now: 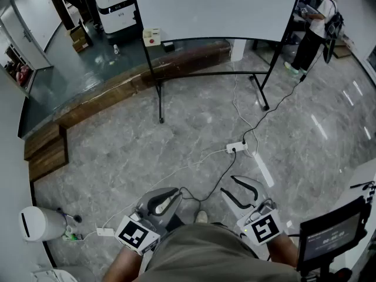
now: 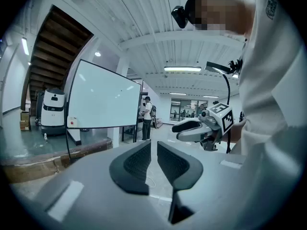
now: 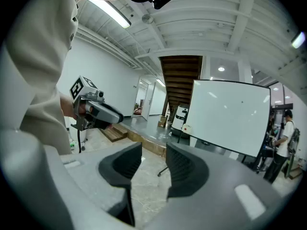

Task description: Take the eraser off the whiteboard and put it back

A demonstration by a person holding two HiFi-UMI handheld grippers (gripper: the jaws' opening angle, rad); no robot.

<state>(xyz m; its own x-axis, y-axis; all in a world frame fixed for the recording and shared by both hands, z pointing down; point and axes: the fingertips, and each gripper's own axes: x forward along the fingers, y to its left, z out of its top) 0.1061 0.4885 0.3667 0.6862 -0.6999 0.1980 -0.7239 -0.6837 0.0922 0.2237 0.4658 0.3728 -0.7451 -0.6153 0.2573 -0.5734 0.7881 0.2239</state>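
Though its print looks illegible, the eraser [image 1: 151, 37] sits on the whiteboard [image 1: 217, 7].

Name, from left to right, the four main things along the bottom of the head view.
White cylinder → left gripper → right gripper → screen

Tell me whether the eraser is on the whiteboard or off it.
On. The eraser sits at the lower left corner of the whiteboard, seen there in the left gripper view too.
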